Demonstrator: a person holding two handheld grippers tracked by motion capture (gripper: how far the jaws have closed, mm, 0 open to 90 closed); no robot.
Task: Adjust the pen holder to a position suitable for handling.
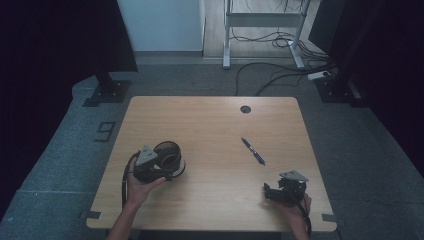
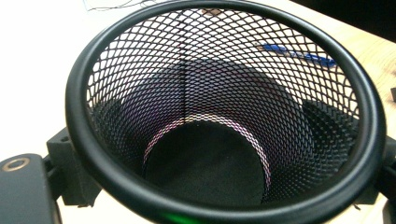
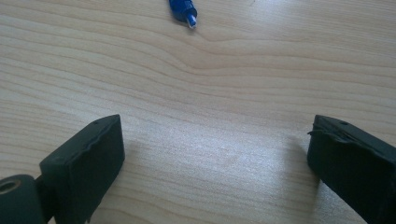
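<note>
Between left gripper jaws: mesh cup

Overhead view and both close gripper views share the pen.

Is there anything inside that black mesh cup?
Nothing lies inside the mesh cup: its dark round bottom is bare. The blue pen lies on the table beyond it. Whatever is beneath the cup is hidden.

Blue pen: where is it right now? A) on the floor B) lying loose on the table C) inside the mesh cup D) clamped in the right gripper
B: the blue pen lies flat on the bare table, ahead of the open right gripper and apart from the mesh cup held in the left gripper.
</note>
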